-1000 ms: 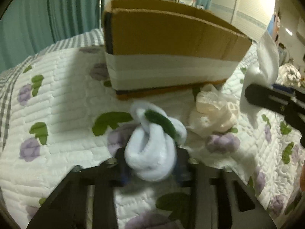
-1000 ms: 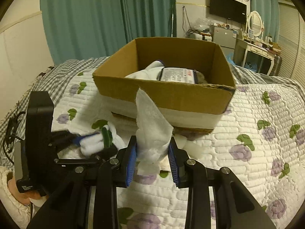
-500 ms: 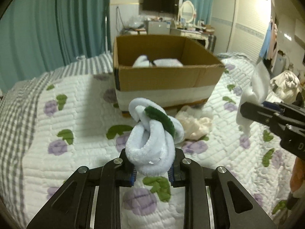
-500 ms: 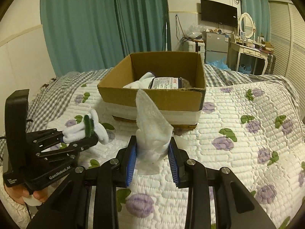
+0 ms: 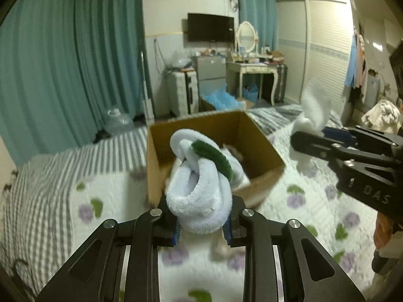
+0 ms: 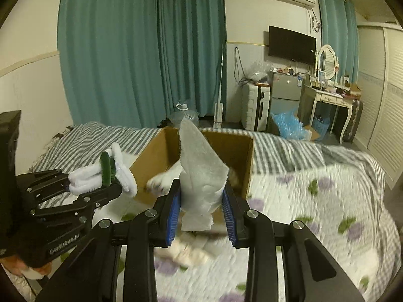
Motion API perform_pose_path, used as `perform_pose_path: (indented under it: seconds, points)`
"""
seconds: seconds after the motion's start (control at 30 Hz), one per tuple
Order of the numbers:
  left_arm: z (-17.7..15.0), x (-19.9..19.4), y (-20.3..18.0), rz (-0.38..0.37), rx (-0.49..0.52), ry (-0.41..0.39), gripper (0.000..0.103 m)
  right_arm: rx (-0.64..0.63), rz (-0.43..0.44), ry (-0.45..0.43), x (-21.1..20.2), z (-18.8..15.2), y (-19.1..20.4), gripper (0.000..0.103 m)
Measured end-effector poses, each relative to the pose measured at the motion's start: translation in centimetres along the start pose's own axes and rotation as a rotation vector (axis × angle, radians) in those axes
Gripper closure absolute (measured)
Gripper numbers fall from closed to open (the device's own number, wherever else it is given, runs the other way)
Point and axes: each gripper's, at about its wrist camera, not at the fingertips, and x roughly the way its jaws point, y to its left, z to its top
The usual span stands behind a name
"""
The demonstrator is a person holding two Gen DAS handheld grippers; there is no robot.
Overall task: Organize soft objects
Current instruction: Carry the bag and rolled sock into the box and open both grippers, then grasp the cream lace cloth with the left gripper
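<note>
A knotted white sock bundle (image 5: 199, 191) (green-banded) is clamped in the left tool (image 5: 201, 222) and a flat white sock (image 6: 201, 173) in the right tool (image 6: 201, 216), both held above the quilted bed (image 6: 314, 214) before the open cardboard box (image 5: 262, 146).

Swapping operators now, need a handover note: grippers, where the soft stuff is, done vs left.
Left gripper: shut on the knotted white sock with green band, held in the air in front of the cardboard box.
Right gripper: shut on the white cloth, also held in front of the box.
Done: some white soft items already lie in the box.
Left: drop both held pieces in; a pale cream piece lies on the quilt below the grippers.
</note>
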Motion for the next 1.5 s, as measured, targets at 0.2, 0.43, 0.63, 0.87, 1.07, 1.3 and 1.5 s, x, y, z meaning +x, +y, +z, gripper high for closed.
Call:
perform_pose_path:
  seconds: [0.2, 0.43, 0.63, 0.87, 1.07, 1.3, 1.5]
  points:
    - [2.0, 5.8, 0.6, 0.026, -0.024, 0.015, 0.075, 0.017, 0.002, 0.034, 5.9, 2.5, -1.8, 0.072]
    - [1.1, 12.0, 1.6, 0.104, -0.02, 0.092, 0.042, 0.039, -0.018, 0.097, 12.6, 1.7, -3.8, 0.047]
    - [1.1, 11.8, 2.6, 0.144, -0.035, 0.047, 0.021, 0.064, -0.045, 0.08, 13.0, 1.1, -5.4, 0.026]
    - [2.3, 6.3, 2.4, 0.174, -0.02, -0.018, 0.02, 0.079, -0.114, -0.012, 7.1, 2.5, -5.5, 0.005]
    - [3.1, -1.7, 2.5, 0.193, -0.053, -0.103, 0.02, 0.033, -0.137, -0.051, -0.6, 3.7, -3.5, 0.005]
    - [2.1, -8.8, 2.1, 0.193, -0.07, -0.178, 0.02, -0.04, -0.162, -0.096, -8.6, 4.3, -0.6, 0.004]
    - [0.2, -10.3, 0.7, 0.178, -0.094, -0.171, 0.02, -0.084, -0.144, -0.061, -10.2, 2.6, 0.8, 0.004]
